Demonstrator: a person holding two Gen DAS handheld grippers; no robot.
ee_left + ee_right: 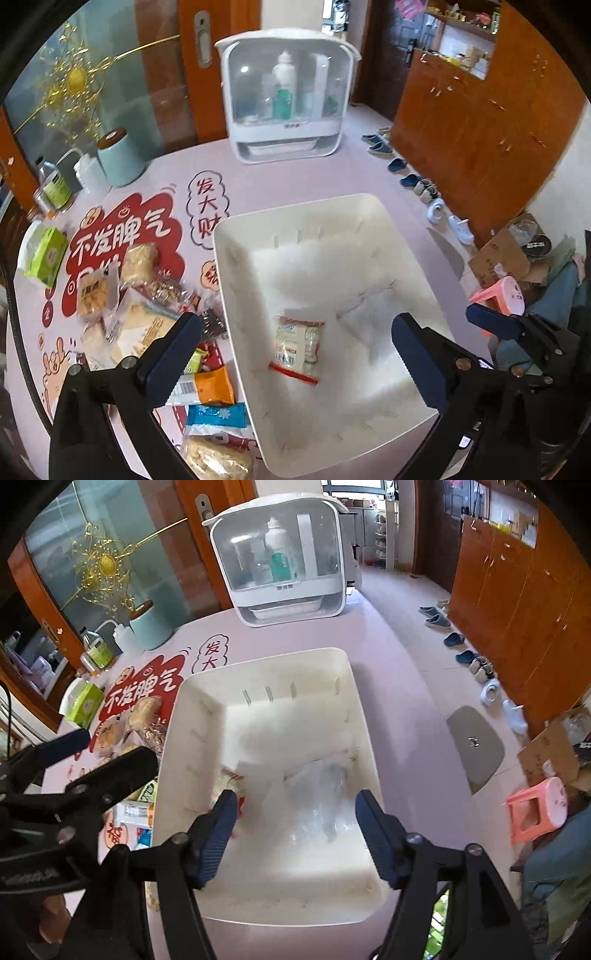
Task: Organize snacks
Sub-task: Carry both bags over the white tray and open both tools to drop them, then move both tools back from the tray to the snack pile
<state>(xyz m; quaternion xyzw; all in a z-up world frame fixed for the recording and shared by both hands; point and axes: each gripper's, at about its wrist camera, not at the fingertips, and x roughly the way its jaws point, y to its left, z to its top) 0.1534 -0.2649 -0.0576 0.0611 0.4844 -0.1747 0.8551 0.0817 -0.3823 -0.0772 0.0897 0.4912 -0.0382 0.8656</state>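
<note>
In the left wrist view the left gripper (pixel 295 350) hangs wide open and empty over the white bin (pixel 373 210) at frame centre, a snack pack (pixel 299 349) lying on the bin floor between its fingers; more snacks (pixel 147 295) crowd the table at lower left. In the right wrist view the right gripper (pixel 295 830) is half open with nothing clamped, above a clear bag (pixel 325 794) in the bin's lower middle.

clear packet (pixel 325 794) blurred, bottom snack (pixel 218 459) cut off
</note>
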